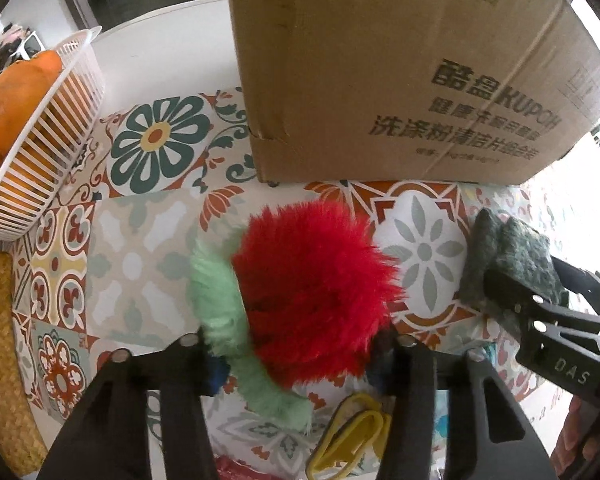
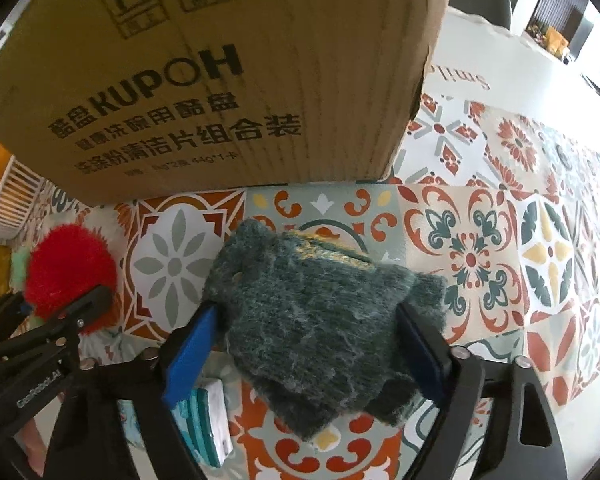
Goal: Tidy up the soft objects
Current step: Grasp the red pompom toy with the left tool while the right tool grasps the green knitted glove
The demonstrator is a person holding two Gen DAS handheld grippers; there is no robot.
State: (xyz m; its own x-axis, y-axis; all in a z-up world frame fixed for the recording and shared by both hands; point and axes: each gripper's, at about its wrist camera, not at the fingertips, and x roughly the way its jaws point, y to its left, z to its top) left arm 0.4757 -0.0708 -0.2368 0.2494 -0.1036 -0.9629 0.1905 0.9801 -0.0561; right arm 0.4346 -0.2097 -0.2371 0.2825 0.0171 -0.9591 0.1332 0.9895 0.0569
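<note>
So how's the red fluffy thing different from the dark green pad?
The red pom-pom is round with long, loose fur; the green pad is flat, matted and bent. The pom-pom is bright red with a pale green furry tail; the pad is dark, mottled green. The left gripper holds the pom-pom, the right gripper the pad. Both sit before the box.

Both wrist cameras look down along their fingers, close above the patterned tablecloth (image 1: 140, 264). They share the cardboard box (image 1: 400, 72) and red pompom (image 2: 70, 276).
</note>
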